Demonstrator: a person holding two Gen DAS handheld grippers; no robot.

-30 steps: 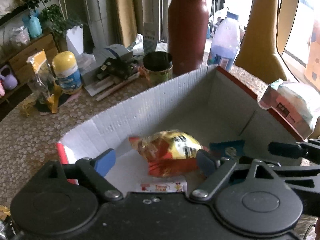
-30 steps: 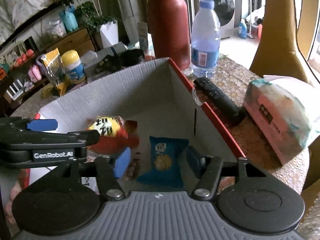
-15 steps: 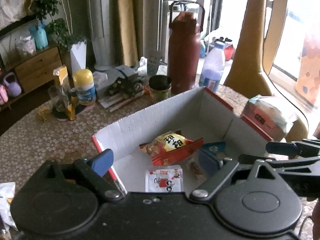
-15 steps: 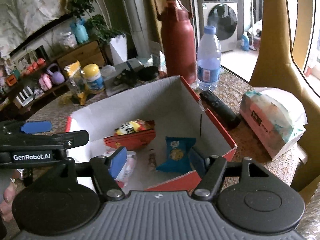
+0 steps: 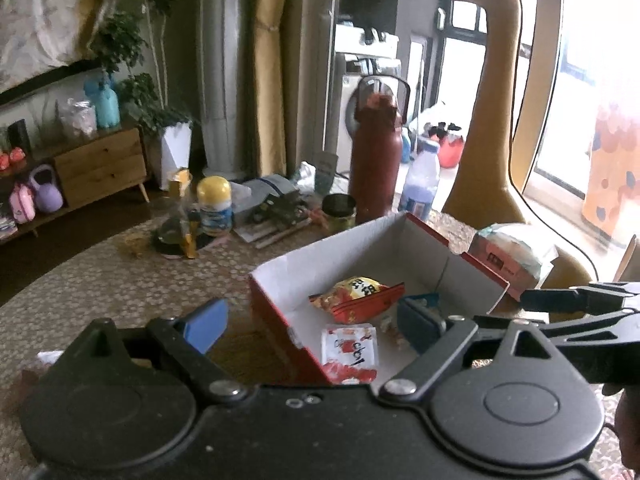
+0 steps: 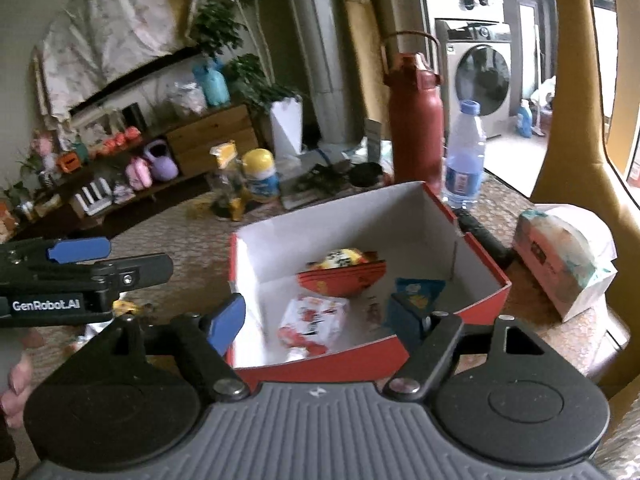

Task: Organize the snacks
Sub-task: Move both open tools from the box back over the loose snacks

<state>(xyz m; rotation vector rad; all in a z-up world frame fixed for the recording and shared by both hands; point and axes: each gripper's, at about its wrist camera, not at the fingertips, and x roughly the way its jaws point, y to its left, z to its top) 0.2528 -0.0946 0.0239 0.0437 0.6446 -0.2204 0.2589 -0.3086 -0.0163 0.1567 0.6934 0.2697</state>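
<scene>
A red cardboard box [image 5: 276, 312] [image 6: 476, 248] with a white inside stands on the patterned table. Inside lie a red-and-yellow snack bag [image 5: 356, 298] [image 6: 340, 270], a white-and-red packet [image 5: 350, 346] [image 6: 312, 318] and a blue packet [image 6: 418, 290] [image 5: 426, 300]. My left gripper [image 5: 316, 328] hangs above the box's near left corner, open and empty. My right gripper [image 6: 320, 316] is held above the box's near edge, its jaws opening with nothing gripped between them. The left gripper also shows at the left of the right wrist view [image 6: 80, 272].
Behind the box stand a dark red flask [image 6: 414, 120], a water bottle [image 6: 464, 156], a yellow-capped jar [image 5: 214, 204] and a small tin [image 5: 339, 212]. A black remote [image 6: 482, 236] and a tissue pack [image 6: 564, 256] lie to the right. Loose wrappers [image 6: 126, 308] lie left.
Both grippers have risen and drawn back from inside the box, so the whole box is now seen from further off. The right jaws have spread wider. The snacks stay in the box.
</scene>
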